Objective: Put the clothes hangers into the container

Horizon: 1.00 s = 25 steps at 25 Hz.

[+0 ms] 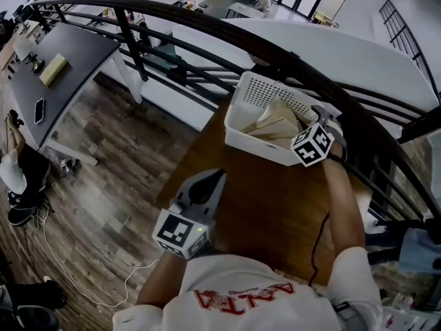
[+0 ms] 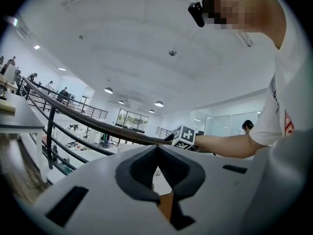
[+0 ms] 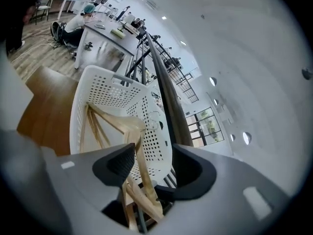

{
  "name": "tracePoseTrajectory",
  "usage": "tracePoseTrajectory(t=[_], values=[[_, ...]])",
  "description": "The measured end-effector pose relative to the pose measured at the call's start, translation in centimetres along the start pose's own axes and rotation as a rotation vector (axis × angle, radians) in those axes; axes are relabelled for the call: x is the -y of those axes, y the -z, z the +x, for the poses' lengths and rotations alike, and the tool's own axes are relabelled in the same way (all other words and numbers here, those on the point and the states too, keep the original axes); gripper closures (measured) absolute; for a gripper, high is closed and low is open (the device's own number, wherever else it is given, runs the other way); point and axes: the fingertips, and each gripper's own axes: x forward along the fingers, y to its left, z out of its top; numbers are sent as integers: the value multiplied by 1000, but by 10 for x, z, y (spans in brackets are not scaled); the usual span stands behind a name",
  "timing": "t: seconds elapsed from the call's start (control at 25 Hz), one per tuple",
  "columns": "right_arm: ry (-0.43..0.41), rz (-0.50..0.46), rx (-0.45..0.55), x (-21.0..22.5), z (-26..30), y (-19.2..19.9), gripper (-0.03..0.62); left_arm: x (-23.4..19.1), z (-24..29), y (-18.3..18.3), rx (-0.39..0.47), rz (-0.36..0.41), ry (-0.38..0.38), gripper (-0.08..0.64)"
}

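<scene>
Head view: pale wooden clothes hangers (image 1: 275, 123) lay inside white perforated plastic basket (image 1: 238, 126), upper centre, on brown table (image 1: 262, 212).

Left gripper view: left gripper (image 2: 157, 148) clenched, nothing between jaws.

Right gripper view: right gripper (image 3: 152, 153) released, jaws spread wide around a hanger arm, pads apparently clear.

Hangers likely light, stiff, smooth. Best taken at shoulder bar.
</scene>
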Motion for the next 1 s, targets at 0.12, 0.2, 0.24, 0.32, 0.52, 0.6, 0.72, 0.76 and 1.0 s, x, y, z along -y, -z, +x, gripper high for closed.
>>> tracePoseTrajectory(t=[0.12,0.2,0.24,0.32,0.52,0.6,0.72,0.76,1.0], values=[[1,71,48,7,-21,4,378,12,4,-1,-1,2,26,551],[-6,181,119,10,-45,2,421,20,6,-3,-13,7,47,552],[-16,257,161,12,-57,0,450,22,6,-4,-18,10,54,551],[-35,420,251,13,-82,-3,500,26,7,-6,-13,15,62,551],[2,622,414,7,-139,-1,581,38,11,-16,10,36,78,552],[4,676,469,3,-167,2,586,46,11,-23,21,44,84,551],[25,739,544,2,-208,15,589,61,14,-36,54,57,99,552],[38,754,568,1,-219,22,589,66,15,-39,63,60,105,551],[61,940,679,-3,-272,78,591,102,22,-50,77,97,144,551]])
